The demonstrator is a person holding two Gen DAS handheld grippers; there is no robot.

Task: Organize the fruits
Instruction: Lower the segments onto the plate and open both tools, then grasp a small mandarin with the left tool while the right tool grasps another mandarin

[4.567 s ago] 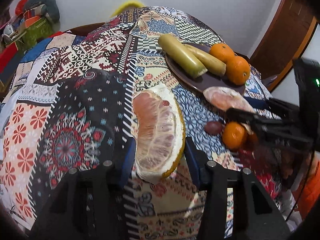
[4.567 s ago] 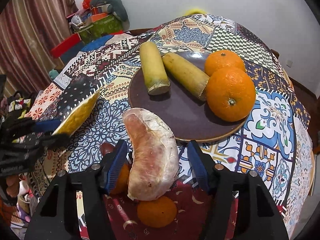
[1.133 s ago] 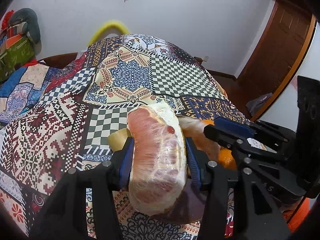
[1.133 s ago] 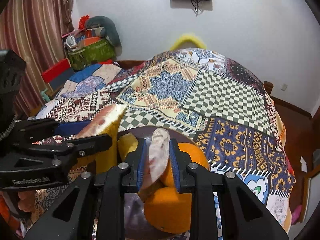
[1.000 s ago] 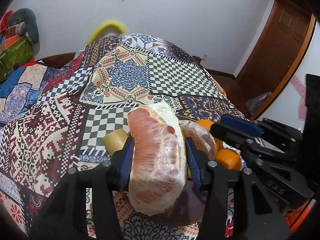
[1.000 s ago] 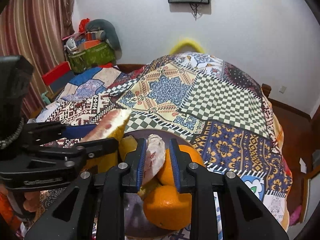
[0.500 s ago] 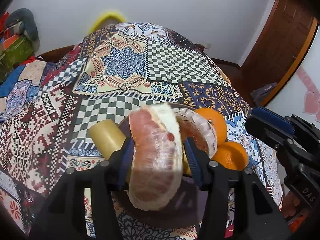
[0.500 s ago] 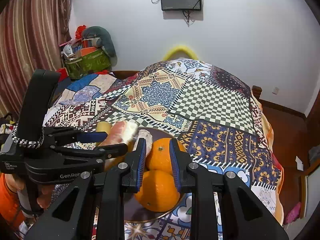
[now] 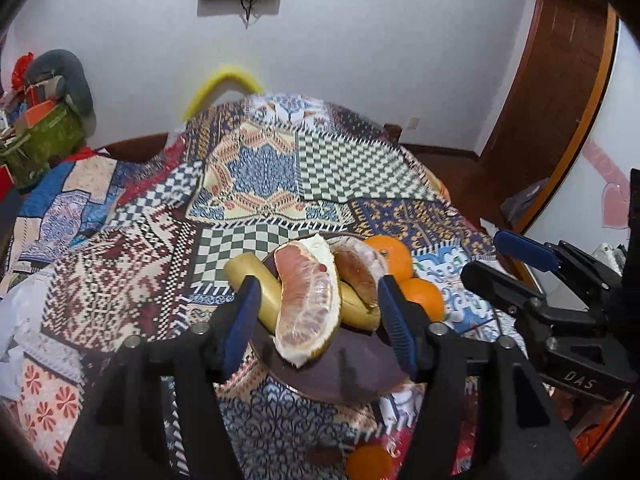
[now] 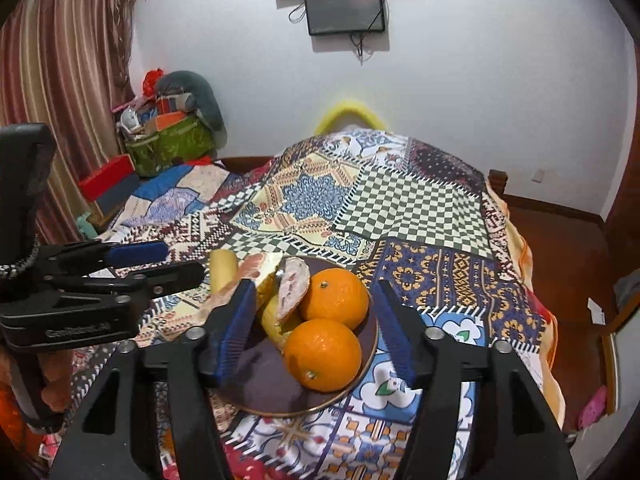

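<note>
Pink pomelo flesh fills the middle of my left-wrist view: the large pomelo wedge (image 9: 308,300) leans on the yellow cane pieces (image 9: 260,292) in the dark plate (image 9: 360,368), rind side down so it will not roll. My left tool (image 9: 314,320) hangs spread wide around it, pads clear of the fruit on both sides, gripping nothing. A second pomelo piece (image 9: 356,268) rests behind, against two oranges (image 9: 404,276). One small orange (image 9: 368,462) sits on the patterned desk cloth (image 9: 256,176), off the plate, so I judge the sorting unfinished.

From the right wrist, my right tool (image 10: 316,328) is likewise open and empty above the plate's near rim (image 10: 280,412). The oranges (image 10: 324,352) crowd the right half, wedging the pomelo pieces upright.
</note>
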